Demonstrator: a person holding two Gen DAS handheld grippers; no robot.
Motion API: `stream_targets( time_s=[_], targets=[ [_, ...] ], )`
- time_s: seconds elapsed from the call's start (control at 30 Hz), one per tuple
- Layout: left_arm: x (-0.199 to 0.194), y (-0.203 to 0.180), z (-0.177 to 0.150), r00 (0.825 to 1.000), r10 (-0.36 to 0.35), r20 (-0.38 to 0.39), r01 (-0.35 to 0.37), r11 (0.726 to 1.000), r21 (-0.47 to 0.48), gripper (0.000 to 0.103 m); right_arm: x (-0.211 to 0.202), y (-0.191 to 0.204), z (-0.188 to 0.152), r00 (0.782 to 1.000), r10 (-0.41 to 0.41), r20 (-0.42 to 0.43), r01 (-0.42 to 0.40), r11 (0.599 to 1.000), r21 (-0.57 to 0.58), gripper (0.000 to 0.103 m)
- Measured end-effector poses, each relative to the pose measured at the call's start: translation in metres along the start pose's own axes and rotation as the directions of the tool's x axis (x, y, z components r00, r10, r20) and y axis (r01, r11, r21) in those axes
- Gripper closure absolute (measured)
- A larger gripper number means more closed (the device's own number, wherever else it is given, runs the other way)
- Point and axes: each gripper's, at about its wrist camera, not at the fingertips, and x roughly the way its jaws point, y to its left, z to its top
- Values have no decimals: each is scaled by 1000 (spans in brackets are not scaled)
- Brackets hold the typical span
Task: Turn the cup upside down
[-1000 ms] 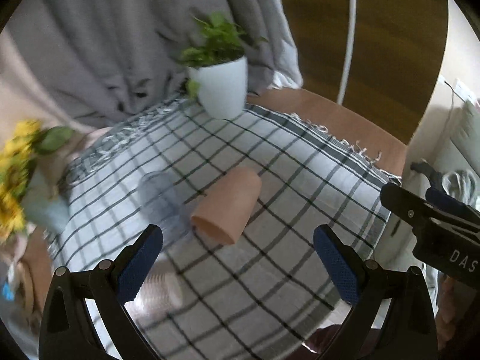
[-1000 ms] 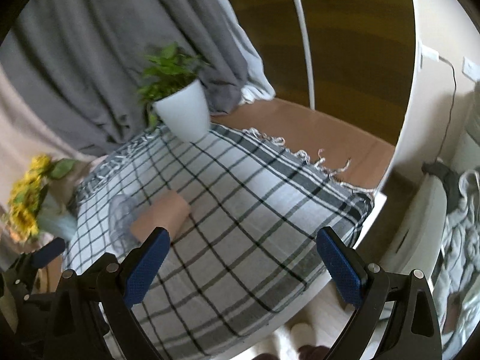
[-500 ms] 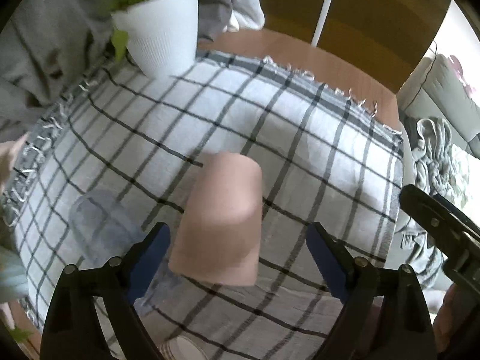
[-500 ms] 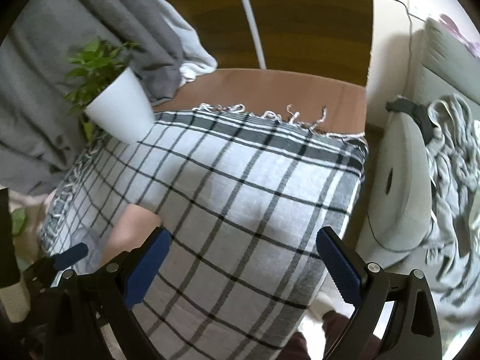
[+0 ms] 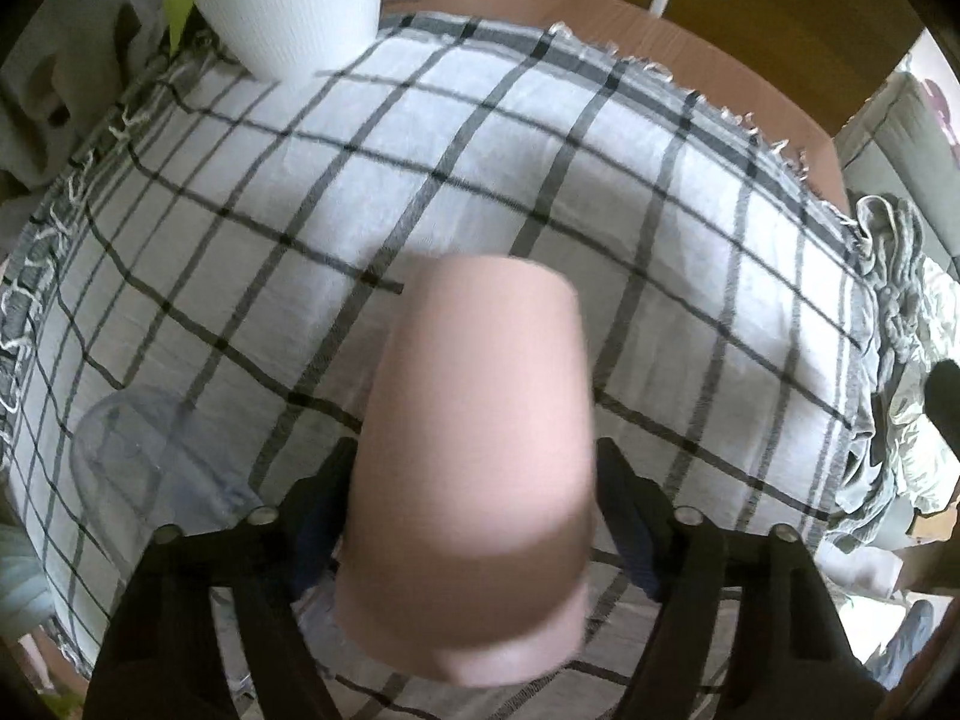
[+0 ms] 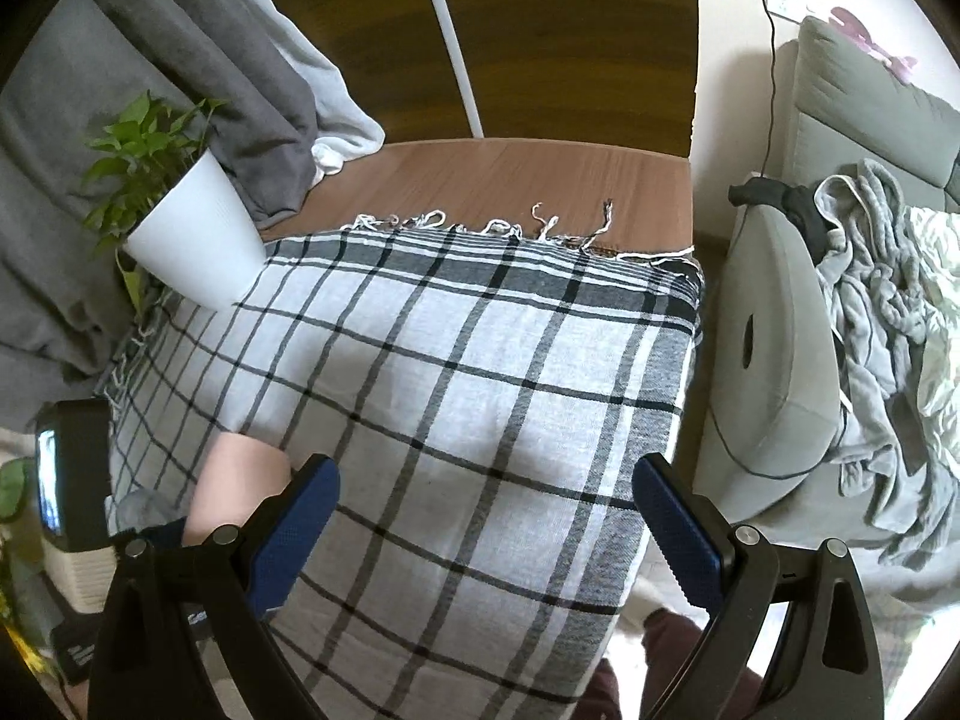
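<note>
Left wrist view: the left tongs (image 5: 474,531) have their two dark fingers (image 5: 630,534) pressed against opposite sides of the pink cup (image 5: 474,450), pinching it near its wide end. The cup lies on its side on the checked cloth (image 5: 540,180), wide end toward the camera, narrower closed end pointing away; whether it is lifted clear of the cloth cannot be told. Left of it, just beside, lies a clear plastic cup (image 5: 138,456), also on its side. A white ribbed plant pot (image 5: 294,0) stands at the far left corner of the cloth. The wooden counter (image 5: 690,54) shows bare beyond the fringed cloth edge.

Right wrist view: the right tongs (image 6: 486,531) are spread wide, blue pads (image 6: 678,534) well apart, nothing between them. They hover over the near part of the checked cloth (image 6: 480,360). The pink cup (image 6: 240,486) shows at lower left, partly hidden behind the left finger of the right tongs. The left tongs (image 6: 162,534) reach in at its near end. A dark device with a lit screen (image 6: 66,474) sits at the left edge. The plant pot (image 6: 192,240) with green leaves stands at the far left. A grey couch (image 6: 774,348) with crumpled blankets is to the right of the counter (image 6: 510,180).
</note>
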Motion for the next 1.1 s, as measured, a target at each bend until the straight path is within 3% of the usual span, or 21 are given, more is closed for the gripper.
stream_targets(
  time_s=[0.37,0.67,0.87,1.0,1.1],
  targets=[
    [-4,7,-1,1000,-12,6,12,994,-110,32,3,2,3,1000,5,-1,-5,999,-40,5],
    [-34,-3,-7,995,56,78,-33,963,-266,32,14,-4,26,998,62,-15,-63,989,-131,5],
    [-32,-13,-5,994,67,82,-24,897,-442,32,27,-10,53,993,111,-47,-119,961,-248,5],
    [-32,-23,-7,992,93,82,-31,824,-566,32,33,-13,72,988,145,-49,-153,932,-327,5],
    [-34,-30,-16,990,109,91,-23,752,-659,32,37,-14,82,983,173,-66,-185,902,-391,5]
  ],
)
